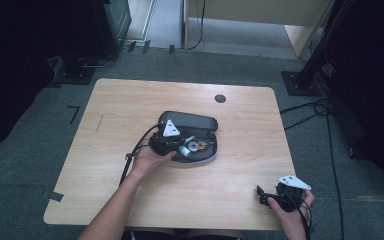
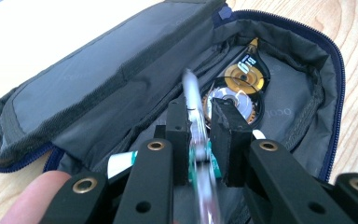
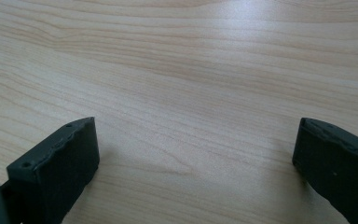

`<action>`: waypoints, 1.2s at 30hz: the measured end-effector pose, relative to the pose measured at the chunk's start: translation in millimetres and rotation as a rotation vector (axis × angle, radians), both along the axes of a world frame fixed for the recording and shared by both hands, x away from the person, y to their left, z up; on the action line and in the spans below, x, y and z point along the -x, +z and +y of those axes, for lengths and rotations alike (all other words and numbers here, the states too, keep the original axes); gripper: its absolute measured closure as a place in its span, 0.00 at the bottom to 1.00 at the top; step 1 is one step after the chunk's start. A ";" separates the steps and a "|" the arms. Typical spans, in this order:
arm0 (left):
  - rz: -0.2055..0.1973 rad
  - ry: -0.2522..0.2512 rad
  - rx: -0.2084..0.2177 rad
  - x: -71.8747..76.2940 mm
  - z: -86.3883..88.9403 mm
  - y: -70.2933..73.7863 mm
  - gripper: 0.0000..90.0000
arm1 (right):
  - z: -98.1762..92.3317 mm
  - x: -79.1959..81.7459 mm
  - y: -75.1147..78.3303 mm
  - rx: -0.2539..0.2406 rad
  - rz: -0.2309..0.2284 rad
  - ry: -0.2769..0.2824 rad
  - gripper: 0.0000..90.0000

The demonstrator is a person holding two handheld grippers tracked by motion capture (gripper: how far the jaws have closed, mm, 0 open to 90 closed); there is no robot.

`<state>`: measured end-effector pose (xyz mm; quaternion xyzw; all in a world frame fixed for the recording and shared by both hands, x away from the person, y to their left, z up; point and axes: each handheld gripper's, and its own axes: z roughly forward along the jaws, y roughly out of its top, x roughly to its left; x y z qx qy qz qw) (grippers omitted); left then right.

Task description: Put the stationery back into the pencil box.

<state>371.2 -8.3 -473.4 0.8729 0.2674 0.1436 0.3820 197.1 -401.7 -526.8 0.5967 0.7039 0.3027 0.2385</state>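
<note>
A dark pencil case lies open in the middle of the wooden table, its flap folded back. My left gripper reaches into it from the left, shut on a clear pen that stands up between the pads. Inside the case lies a correction tape with gold and silver wheels, and a white and green tube lies under the jaws. My right gripper rests at the table's front right corner, open over bare wood.
A round cable hole sits near the table's far edge. Cables run over the carpet on the right. Dark stands flank the far corners. A fingertip shows beside the left jaw.
</note>
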 end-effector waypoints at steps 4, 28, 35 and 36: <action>0.011 0.010 0.024 -0.4 3.7 0.9 0.82 | 0.1 0.0 0.0 -0.001 0.001 0.000 0.00; 0.098 0.179 0.136 7.2 40.2 16.4 0.14 | -0.1 -0.1 0.0 -0.001 0.001 0.001 0.00; 0.089 0.237 0.149 12.0 58.1 18.2 0.00 | -0.1 -0.1 0.0 -0.001 0.001 0.001 0.00; 0.089 0.237 0.149 12.0 58.1 18.2 0.00 | -0.1 -0.1 0.0 -0.001 0.001 0.001 0.00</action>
